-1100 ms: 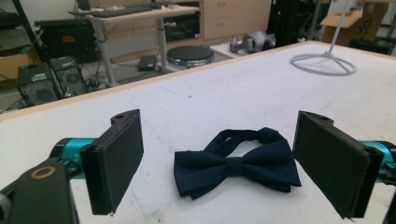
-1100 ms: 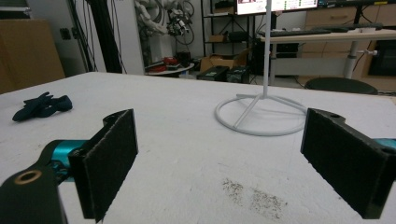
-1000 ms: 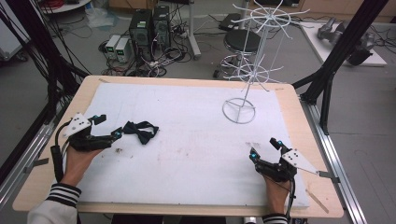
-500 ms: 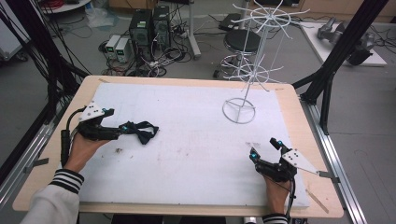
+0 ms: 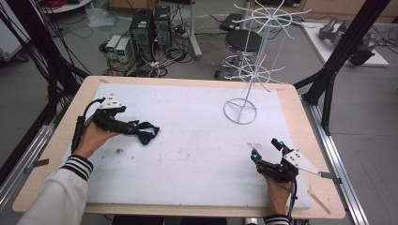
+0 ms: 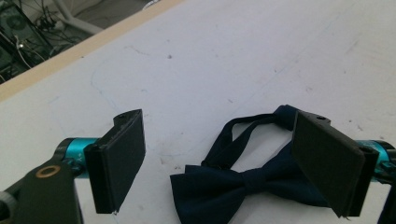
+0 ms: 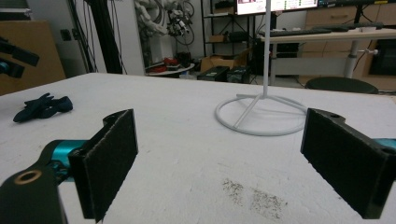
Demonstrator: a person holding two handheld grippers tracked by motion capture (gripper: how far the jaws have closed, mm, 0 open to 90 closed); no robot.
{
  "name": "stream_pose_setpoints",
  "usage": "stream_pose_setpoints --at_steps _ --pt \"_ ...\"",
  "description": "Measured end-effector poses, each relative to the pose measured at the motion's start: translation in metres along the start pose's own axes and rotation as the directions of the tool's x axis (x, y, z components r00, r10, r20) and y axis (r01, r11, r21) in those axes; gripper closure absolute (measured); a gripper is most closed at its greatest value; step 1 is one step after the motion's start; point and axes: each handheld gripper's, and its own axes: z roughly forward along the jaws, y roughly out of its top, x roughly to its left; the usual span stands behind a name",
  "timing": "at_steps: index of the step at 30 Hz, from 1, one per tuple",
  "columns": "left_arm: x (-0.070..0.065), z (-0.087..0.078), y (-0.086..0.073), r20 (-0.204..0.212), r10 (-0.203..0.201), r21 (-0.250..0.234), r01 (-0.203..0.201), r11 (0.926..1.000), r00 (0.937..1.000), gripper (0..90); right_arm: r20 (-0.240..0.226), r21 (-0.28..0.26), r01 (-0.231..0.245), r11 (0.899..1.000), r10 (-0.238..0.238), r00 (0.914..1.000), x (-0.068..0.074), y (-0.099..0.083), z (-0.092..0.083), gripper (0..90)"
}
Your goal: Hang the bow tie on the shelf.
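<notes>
A dark navy bow tie lies on the white table cover at the left. My left gripper is open and low over the cover. In the left gripper view, its jaws stand on either side of the bow tie, and the right jaw covers one wing. The tie's strap loops out ahead of the left gripper. My right gripper rests open near the front right with nothing between its jaws. The right gripper faces the white wire rack and the distant bow tie.
The white wire rack stands on a ring base at the back right, its spoked tiers rising high. A dark smudge marks the cover just ahead of the right gripper. The wooden table edge runs close on the right.
My left gripper has moved forward and to the right, up to the bow tie, and its jaws now straddle it. The bow tie and the right gripper have stayed put.
</notes>
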Motion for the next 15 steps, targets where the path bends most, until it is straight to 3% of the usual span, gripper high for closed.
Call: stream_pose_setpoints --at_steps 6,7,13,15 --pt "0.001 0.011 0.007 0.016 0.025 0.051 -0.025 0.9984 0.9996 20.5 -0.001 -0.001 0.0 1.0 0.0 1.0 0.0 0.0 0.0 10.1" --pt "0.002 0.016 0.009 0.037 0.031 0.079 -0.034 0.9963 0.9988 21.7 -0.001 -0.001 -0.001 1.0 0.001 1.0 0.0 0.0 0.0 10.1" --pt "0.003 0.024 0.014 0.045 0.051 0.122 -0.057 0.9909 0.9977 24.1 -0.002 -0.004 -0.007 1.0 0.007 1.0 -0.001 0.0 0.0 10.1" --pt "0.004 0.028 0.016 0.046 0.063 0.153 -0.069 0.9858 0.997 24.2 -0.002 -0.004 -0.01 1.0 0.01 0.9999 -0.001 0.0 0.0 10.1"
